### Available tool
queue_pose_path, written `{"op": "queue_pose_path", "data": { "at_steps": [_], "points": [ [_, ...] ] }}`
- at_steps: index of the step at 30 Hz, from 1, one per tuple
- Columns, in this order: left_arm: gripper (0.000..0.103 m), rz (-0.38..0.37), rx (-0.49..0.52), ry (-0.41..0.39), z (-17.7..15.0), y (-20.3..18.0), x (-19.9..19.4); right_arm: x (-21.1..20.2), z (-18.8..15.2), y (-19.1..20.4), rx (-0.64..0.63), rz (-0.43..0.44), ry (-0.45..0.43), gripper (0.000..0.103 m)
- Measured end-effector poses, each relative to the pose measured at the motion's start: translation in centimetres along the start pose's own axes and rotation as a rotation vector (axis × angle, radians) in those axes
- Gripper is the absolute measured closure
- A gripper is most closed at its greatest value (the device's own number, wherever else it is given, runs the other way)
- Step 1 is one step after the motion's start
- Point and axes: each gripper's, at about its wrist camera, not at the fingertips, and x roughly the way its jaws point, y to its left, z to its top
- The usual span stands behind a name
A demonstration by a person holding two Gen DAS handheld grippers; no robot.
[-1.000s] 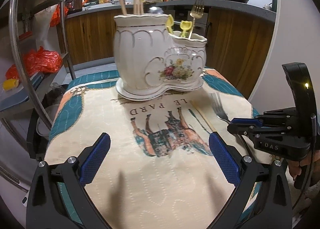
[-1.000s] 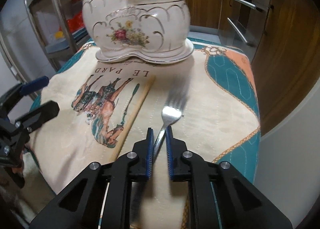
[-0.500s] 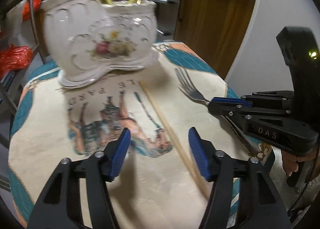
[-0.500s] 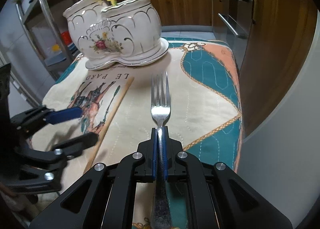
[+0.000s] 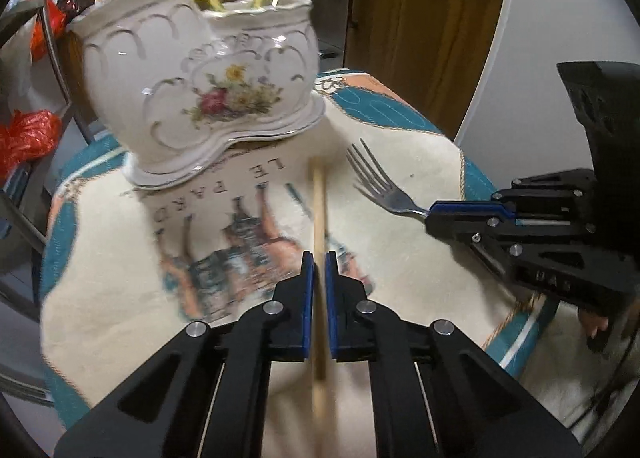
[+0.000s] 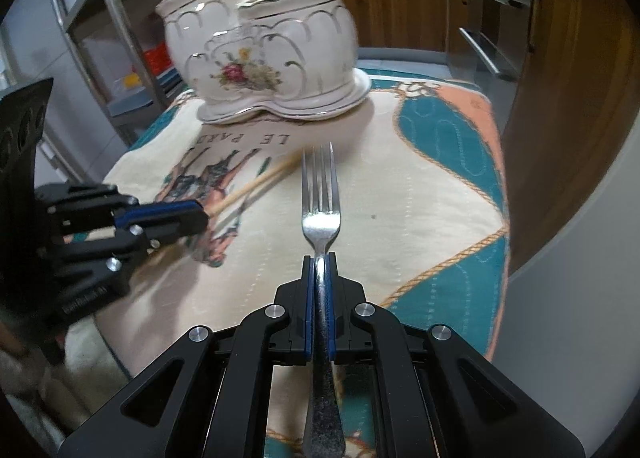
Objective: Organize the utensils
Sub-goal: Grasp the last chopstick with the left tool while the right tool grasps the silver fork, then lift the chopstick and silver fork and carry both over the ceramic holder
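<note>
A white ceramic double utensil holder (image 5: 200,90) with a flower print stands at the far side of the cloth; it also shows in the right wrist view (image 6: 264,54). It holds chopsticks, yellow-handled utensils and a gold fork. My left gripper (image 5: 319,258) is shut on a wooden chopstick (image 5: 319,210), which also shows in the right wrist view (image 6: 256,184). My right gripper (image 6: 319,258) is shut on a silver fork (image 6: 319,198), held just above the cloth with tines toward the holder. The fork also shows in the left wrist view (image 5: 380,186).
A printed cloth (image 6: 400,186) covers the small table, whose right edge drops off near wooden cabinets (image 6: 560,98). A metal shelf rack (image 5: 36,106) with red bags stands at the left. The two grippers are close together over the cloth.
My left gripper has moved right onto the chopstick and shut on it. My right gripper has closed on the fork and lifted it slightly, tines now pointing at the holder.
</note>
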Motion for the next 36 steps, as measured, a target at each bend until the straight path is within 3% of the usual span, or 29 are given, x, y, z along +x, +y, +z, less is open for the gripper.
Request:
{"op": "queue_pose_path", "data": {
  "at_steps": [9, 13, 16, 20, 26, 30, 36],
  "points": [
    [0.097, 0.015, 0.081, 0.088, -2.5, 3.2, -2.2, 0.4, 0.5, 1.6, -0.102, 0.017, 0.078, 0.097],
    [0.097, -0.009, 0.059, 0.110, -2.7, 3.7, -2.0, 0.6, 1.0, 2.1, -0.151, -0.003, 0.138, 0.093],
    [0.095, -0.020, 0.044, 0.107, -2.8, 3.8, -2.0, 0.8, 1.1, 2.1, -0.168, -0.009, 0.163, 0.087],
    [0.083, -0.025, 0.047, 0.109, -2.9, 3.4, -1.6, 0.9, 1.3, 1.9, -0.176, 0.002, 0.184, 0.087],
    [0.085, -0.017, 0.031, 0.120, -2.5, 3.3, -0.6, 1.1, 1.5, 1.8, -0.183, 0.015, 0.169, 0.091],
    [0.097, 0.000, 0.039, 0.121, -2.3, 3.5, -0.3, 1.0, 1.4, 2.1, -0.191, 0.015, 0.147, 0.097],
    [0.097, 0.003, 0.055, 0.076, -2.2, 3.7, -1.0, -0.2, 1.2, 2.2, -0.190, 0.036, 0.057, 0.097]
  ]
}}
